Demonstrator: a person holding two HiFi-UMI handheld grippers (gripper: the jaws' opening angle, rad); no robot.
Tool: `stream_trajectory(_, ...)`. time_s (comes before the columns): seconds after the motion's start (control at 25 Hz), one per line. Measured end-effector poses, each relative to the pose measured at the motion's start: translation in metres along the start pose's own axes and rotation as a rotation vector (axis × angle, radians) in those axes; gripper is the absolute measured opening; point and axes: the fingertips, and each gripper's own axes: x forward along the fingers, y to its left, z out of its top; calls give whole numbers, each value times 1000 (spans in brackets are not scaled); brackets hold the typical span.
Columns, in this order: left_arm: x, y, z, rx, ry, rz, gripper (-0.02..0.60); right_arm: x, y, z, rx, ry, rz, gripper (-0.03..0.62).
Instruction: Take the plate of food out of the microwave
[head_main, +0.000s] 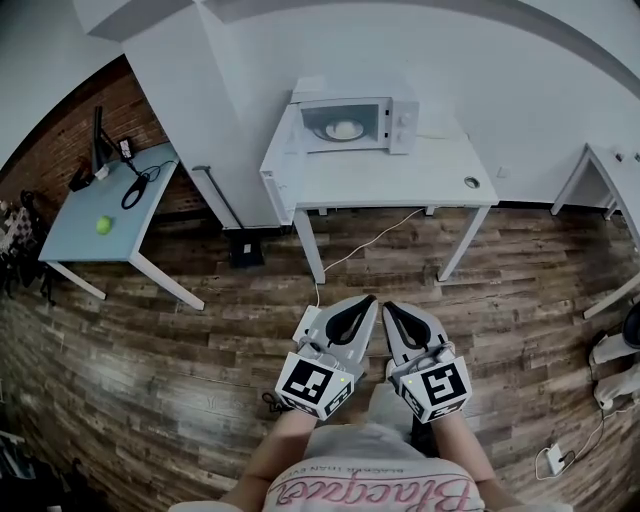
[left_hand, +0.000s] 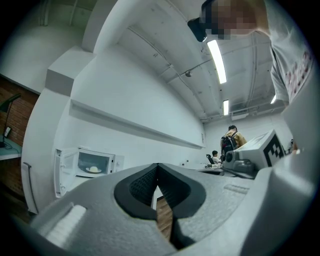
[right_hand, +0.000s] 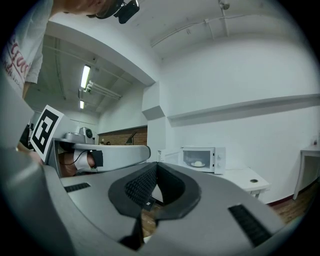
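Observation:
A white microwave (head_main: 355, 124) stands at the back of a white table (head_main: 400, 180), its door swung open to the left. Inside it lies a plate of pale food (head_main: 343, 130). Both grippers hang close to my body over the wooden floor, well short of the table, side by side and pointing towards it. The left gripper (head_main: 372, 299) is shut with nothing in it, and the right gripper (head_main: 388, 305) is shut and empty too. The left gripper view shows the microwave (left_hand: 92, 163) and plate (left_hand: 93, 170) far off beyond the closed jaws. The right gripper view shows the same microwave (right_hand: 202, 159) and plate (right_hand: 198, 164).
A small round object (head_main: 472, 182) lies near the white table's right front corner. At left a pale blue table (head_main: 70, 235) carries a green ball (head_main: 103, 225) and cables. A black box (head_main: 246, 250) sits on the floor, another white table (head_main: 610, 165) at right. People (left_hand: 230, 141) stand far behind.

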Motion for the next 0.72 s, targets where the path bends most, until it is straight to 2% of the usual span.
stream_trajectory(0.48,73,38,-4,28,22,44,3,54,-66,3,-4,2,56,11)
stream_trajectory(0.72,110,44,-15,27,64,24,3,75,-99,1,6,14,68,11)
